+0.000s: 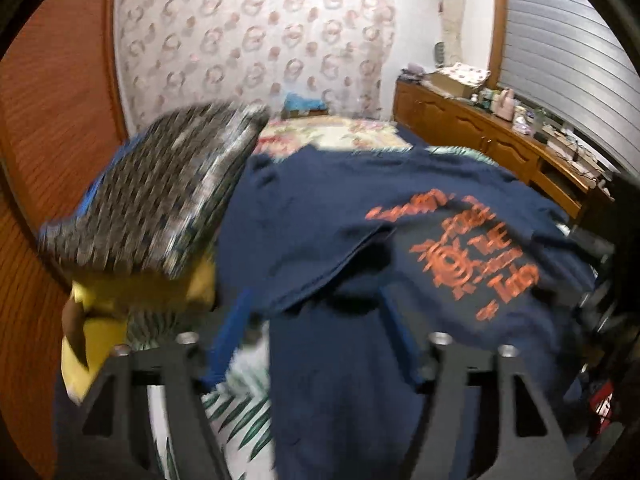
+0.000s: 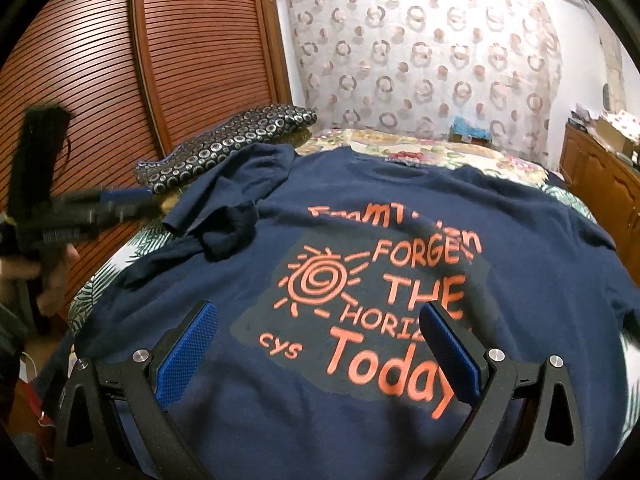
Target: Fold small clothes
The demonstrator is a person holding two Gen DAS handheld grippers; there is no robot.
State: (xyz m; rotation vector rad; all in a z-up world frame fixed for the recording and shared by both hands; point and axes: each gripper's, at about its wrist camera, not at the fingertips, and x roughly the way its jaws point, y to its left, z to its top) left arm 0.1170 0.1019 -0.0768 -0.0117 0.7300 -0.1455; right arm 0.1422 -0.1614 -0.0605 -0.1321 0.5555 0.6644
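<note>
Shirt: your navy cotton T-shirt with orange print (image 2: pixel 360 280) lies spread on the floral-covered bed (image 2: pixel 420 144), collar far, hem toward you.
Right gripper (image 2: pixel 320 356): fingers apart, empty, over the print.
Left gripper (image 2: pixel 120 204): beside the crumpled left sleeve (image 2: pixel 224 200), nearer it; fingers look apart, blurred.
Room: patterned dark cushion (image 2: pixel 224 144) crowds the sleeve side; right side free.

Both wrist views – close above shirt (image 2: pixel 280 380).
</note>
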